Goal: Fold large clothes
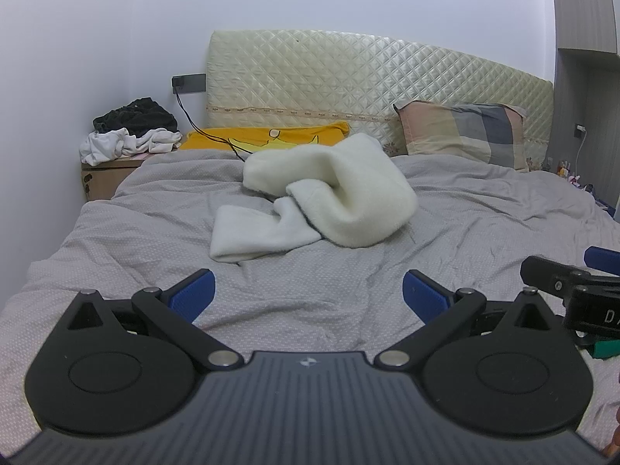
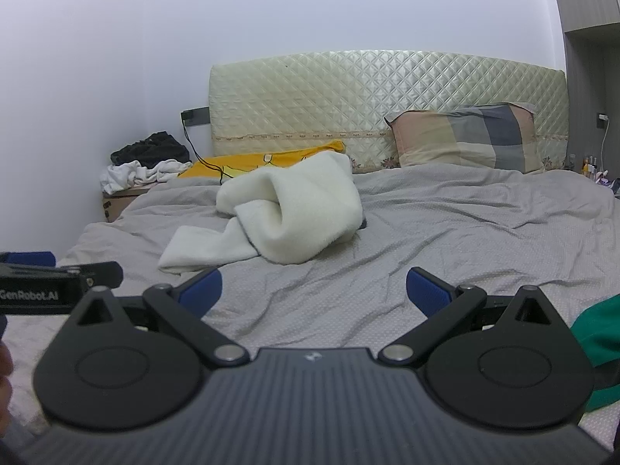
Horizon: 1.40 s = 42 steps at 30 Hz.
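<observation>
Nearest the lens: left gripper (image 1: pixel 308 292) and right gripper (image 2: pixel 314 290), each hovering low over the near part of the bed, blue-padded jaws spread wide with nothing between them.
Bed: grey duvet (image 1: pixel 348 290), rumpled all over, fills most of both views; a soft, yielding base, so I judge anything pressed into it will sink rather than slide.
Headboard: quilted cream panel (image 1: pixel 368 89) against the wall, a checked pillow (image 1: pixel 461 131) leaning on it at the right.
Garment: white fleece garment (image 1: pixel 333 193), bunched in a thick roll in the middle of the bed, well ahead of both grippers; one flat part, perhaps a sleeve (image 1: pixel 255 236), trails toward the near left.
Handling: looks thick, fluffy and limp, light for its bulk; likely to sag and cling to itself, not slip.
Where to hold: probably an outer edge or the flat trailing end, pinching a single layer; hems and collar are hidden in the roll, so it would need spreading first.
Smaller things: yellow cloth (image 1: pixel 271 137) behind the garment; green fabric (image 2: pixel 596 333) at the right gripper's side; pile of dark and white clothes (image 1: pixel 131 131) on a bedside box.
</observation>
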### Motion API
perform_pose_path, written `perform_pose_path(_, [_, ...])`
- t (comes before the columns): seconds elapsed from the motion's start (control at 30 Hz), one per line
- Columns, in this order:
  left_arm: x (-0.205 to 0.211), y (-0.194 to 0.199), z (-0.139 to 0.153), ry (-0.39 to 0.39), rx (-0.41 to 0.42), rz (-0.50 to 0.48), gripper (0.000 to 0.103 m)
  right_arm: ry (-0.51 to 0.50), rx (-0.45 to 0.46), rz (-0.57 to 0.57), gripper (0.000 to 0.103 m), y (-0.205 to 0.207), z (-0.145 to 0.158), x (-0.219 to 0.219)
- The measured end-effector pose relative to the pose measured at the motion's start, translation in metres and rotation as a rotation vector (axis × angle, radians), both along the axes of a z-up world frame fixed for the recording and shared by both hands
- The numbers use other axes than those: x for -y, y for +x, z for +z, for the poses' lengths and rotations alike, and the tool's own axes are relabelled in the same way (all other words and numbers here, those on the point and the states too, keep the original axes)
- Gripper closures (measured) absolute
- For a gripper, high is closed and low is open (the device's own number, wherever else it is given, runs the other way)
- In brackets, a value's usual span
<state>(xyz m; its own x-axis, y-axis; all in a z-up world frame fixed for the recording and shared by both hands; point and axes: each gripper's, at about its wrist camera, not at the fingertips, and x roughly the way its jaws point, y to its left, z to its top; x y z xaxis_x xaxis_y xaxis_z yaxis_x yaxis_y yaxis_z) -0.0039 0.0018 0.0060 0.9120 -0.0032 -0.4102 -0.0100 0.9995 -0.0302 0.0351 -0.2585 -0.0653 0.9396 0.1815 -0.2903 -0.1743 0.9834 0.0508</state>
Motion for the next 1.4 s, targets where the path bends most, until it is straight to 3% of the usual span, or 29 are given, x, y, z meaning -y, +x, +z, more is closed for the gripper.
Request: perform_pose_path(1.4, [0.005,0.010,-0.014,0.006,-0.026,-0.008,0.000,0.019,-0.030,-0.019,0.000,0.009,-0.002,0.005])
